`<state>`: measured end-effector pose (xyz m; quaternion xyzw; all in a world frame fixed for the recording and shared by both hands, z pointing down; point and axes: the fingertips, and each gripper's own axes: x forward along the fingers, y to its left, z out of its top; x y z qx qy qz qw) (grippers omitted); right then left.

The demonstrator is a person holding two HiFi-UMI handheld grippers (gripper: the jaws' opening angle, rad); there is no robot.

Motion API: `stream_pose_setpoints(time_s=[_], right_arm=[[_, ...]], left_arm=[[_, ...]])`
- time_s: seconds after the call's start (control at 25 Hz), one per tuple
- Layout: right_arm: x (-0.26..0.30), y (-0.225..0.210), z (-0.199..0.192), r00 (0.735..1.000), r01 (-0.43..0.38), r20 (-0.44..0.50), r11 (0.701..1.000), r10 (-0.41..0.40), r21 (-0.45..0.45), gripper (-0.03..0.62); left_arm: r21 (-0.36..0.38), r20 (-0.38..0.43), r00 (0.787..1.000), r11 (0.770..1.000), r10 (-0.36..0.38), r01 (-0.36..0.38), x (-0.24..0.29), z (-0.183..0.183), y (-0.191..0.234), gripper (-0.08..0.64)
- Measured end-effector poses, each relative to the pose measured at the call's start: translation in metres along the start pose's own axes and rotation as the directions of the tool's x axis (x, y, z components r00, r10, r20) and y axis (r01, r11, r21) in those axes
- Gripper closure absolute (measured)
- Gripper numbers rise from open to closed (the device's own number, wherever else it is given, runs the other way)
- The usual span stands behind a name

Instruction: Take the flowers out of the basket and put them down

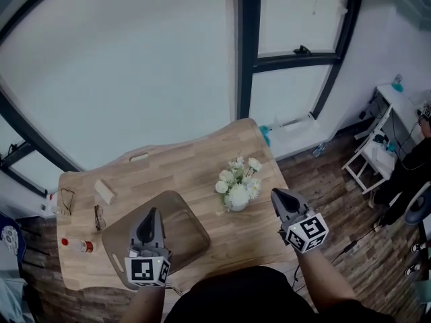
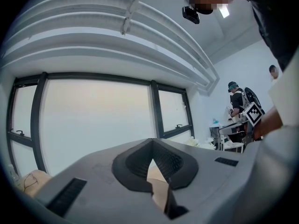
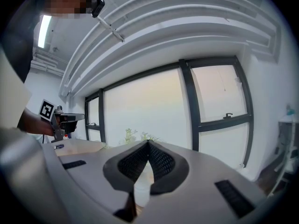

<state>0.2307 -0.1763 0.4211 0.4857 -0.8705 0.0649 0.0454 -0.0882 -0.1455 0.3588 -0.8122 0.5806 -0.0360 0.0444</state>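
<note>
Nearest in the head view, two matte grey plastic grippers are held low over a pale, wood-grained counter [image 1: 202, 157] with rounded corners. The left gripper [image 1: 152, 214] is poised above a smooth, brownish tray [image 1: 185, 234] shaped as a rounded square. The right gripper [image 1: 276, 194] is held near the counter's right edge.

The left gripper view shows the jaws of the left gripper [image 2: 152, 141] closed tip to tip, their dark ribbed pads meeting with nothing between them. In the right gripper view the jaws of the right gripper [image 3: 148, 143] are likewise pressed together and empty.

Between the two grippers, closer to the right one, the flowers [image 1: 237, 182] stand upright on the counter as a bunch of rounded white blooms with green leaves. A pale container [image 1: 237, 207] beneath them is largely covered by the blooms. From each gripper view only their tops are seen over the jaws [image 2: 192, 142] [image 3: 138, 135].

Only the head view shows a pair of spectacles [image 1: 99, 217] and a small red-capped bottle [image 1: 79, 245] towards the counter's left end. Beyond, a large dark-framed window [image 1: 135, 59] and a wood-plank floor [image 1: 323, 180] are seen
</note>
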Motion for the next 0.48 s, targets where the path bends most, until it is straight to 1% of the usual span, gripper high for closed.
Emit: stream_pose_setpoints(time_s=[0.48], right_arm=[[0.0031,-0.0049,-0.0022,1.000,0.006,-0.006,1.000,-0.007,-0.014,0.571]], left_arm=[[0.015,0.010,1.000,1.000,-0.018,0.018,0.0084,0.0037,-0.0051,0.555]])
